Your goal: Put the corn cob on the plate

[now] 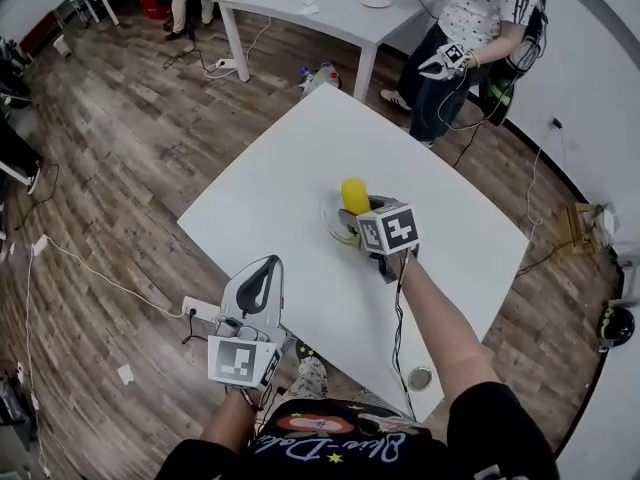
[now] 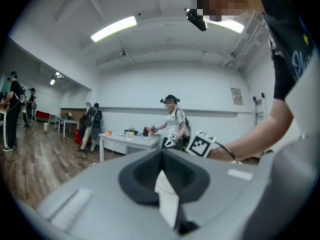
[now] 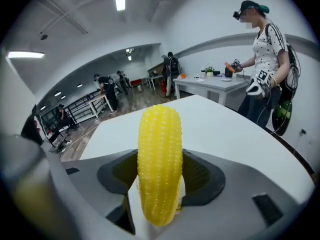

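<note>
A yellow corn cob (image 1: 353, 192) stands on end between the jaws of my right gripper (image 1: 356, 212), which is shut on it. In the right gripper view the corn cob (image 3: 159, 154) fills the middle, clamped at its lower part by that gripper (image 3: 158, 204). Just under and left of the cob lies a pale plate (image 1: 334, 226), half hidden by the gripper, near the middle of the white table (image 1: 290, 168). My left gripper (image 1: 261, 268) hangs over the table's near edge, shut and holding nothing. Seen in its own view, the left gripper (image 2: 162, 181) points out at the room.
A person (image 1: 478, 18) with grippers stands past the table's far corner, beside another white table (image 1: 330, 8). On the wooden floor lie a power strip (image 1: 200, 308), cables and a small round object (image 1: 420, 377).
</note>
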